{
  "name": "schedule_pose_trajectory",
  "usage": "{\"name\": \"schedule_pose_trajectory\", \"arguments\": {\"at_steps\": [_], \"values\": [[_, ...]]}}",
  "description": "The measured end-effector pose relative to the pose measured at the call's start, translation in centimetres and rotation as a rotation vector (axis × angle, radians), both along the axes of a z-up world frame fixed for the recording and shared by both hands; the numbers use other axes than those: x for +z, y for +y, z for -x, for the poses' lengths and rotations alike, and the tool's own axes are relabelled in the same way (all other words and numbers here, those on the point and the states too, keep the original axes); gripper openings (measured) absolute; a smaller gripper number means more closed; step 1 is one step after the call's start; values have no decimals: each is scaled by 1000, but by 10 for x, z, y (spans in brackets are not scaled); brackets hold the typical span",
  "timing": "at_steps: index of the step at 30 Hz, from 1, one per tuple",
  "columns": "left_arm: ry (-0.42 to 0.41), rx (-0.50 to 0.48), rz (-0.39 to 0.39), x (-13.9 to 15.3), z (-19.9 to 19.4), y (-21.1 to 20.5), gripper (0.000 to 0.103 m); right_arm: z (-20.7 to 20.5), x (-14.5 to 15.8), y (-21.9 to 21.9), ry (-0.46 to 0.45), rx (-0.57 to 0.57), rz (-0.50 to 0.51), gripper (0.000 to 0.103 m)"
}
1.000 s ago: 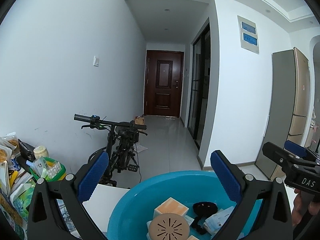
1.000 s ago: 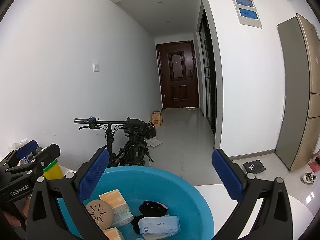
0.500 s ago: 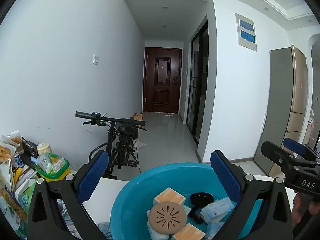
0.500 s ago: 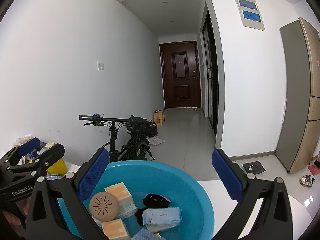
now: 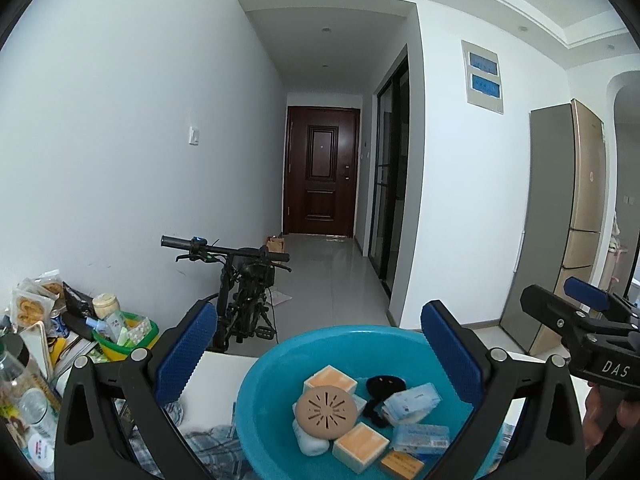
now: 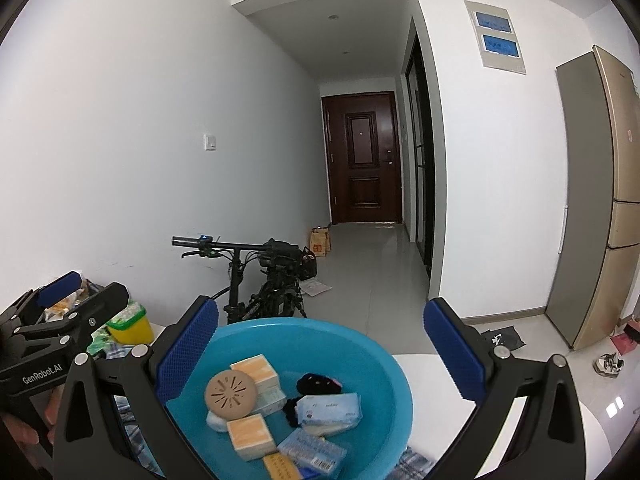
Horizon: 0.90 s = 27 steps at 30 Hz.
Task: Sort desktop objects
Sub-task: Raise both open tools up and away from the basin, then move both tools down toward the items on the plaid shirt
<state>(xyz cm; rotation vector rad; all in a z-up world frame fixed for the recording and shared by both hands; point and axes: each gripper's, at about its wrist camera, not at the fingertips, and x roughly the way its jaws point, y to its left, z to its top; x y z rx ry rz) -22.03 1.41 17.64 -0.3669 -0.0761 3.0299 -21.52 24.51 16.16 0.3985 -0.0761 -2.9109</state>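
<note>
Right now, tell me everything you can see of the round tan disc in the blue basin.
The round tan disc looks like matte plastic, with short slots radiating from its centre. It lies tilted on the pile in the blue basin, resting on orange-topped boxes and a white roll. Neither claw touches it; both are open above the basin.
</note>
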Motion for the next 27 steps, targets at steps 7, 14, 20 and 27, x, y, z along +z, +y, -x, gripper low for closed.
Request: {"name": "schedule_pose_trajectory", "arguments": {"at_steps": [7, 14, 20, 27], "values": [[4, -5, -9, 9, -39, -5, 103, -36, 12, 1, 21, -2, -10, 102], [5, -13, -2, 15, -76, -8, 103, -70, 21, 2, 22, -3, -18, 102], [7, -22, 12, 13, -109, -10, 103, -100, 26, 2, 40, -5, -21, 102], [-5, -28, -5, 7, -142, -16, 103, -127, 26, -1, 34, 4, -35, 102]]}}
